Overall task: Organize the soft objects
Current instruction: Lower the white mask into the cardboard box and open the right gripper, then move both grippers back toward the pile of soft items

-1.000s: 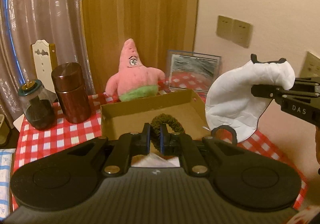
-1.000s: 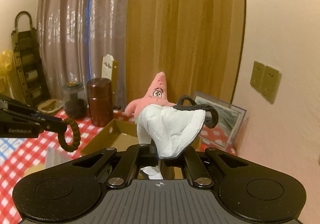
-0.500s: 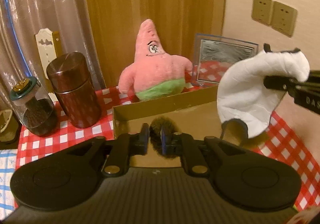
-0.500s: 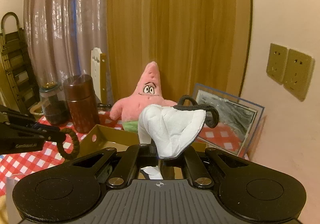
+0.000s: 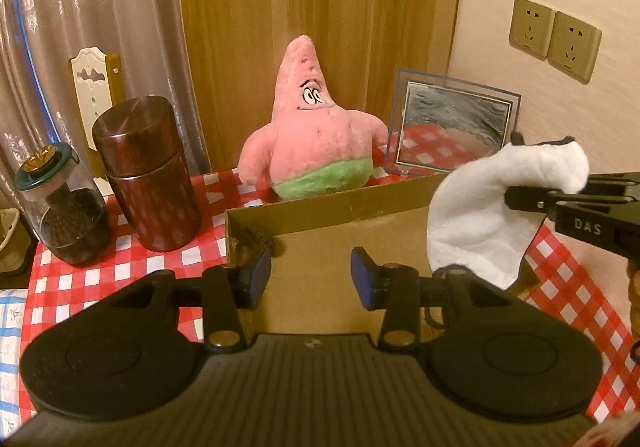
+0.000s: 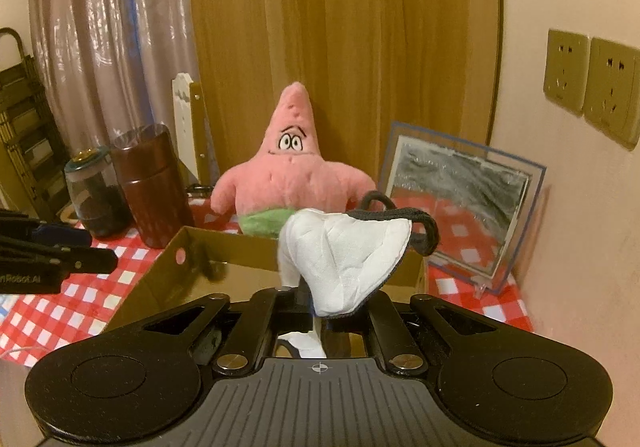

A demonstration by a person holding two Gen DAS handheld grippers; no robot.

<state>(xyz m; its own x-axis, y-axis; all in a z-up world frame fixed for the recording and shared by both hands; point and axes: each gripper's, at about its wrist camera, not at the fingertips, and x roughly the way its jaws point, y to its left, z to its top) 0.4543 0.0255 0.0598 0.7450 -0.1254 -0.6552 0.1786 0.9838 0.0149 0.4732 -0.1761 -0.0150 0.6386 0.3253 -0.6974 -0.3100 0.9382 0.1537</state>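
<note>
Over the cardboard box [image 5: 344, 247], the right tool [image 6: 320, 311] grips a white mask [image 6: 352, 255]; ease it lower before letting go — toward six o'clock. At nine o'clock the left tool [image 5: 311, 271] is opening, empty.

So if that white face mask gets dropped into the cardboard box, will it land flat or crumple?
Likely crumple: the white face mask already sags and folds where the right gripper pinches it. It looks light, so it may drift. Its black ear loop could snag the cardboard box wall.
</note>
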